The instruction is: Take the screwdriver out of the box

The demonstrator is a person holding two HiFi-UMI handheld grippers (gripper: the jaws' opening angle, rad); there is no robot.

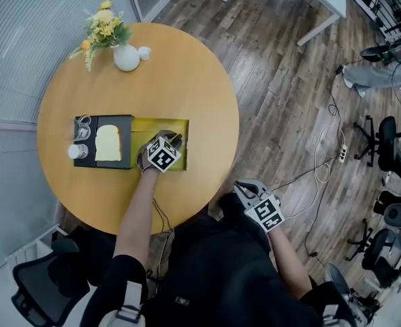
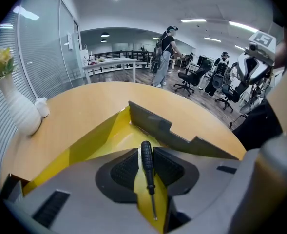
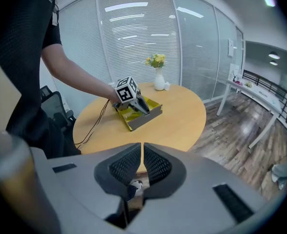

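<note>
Left hand-held gripper: narrow, clamping screwdriver handle | Risk: tool may pivot, drop into box beneath | Cause: slim round handle.

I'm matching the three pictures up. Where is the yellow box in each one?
Head view: yellow box at the centre of the table, partly under the left gripper.
Left gripper view: box lower centre, around the jaws.
Right gripper view: box left of centre, on the table.
Shared landmark: white flower vase.
</note>
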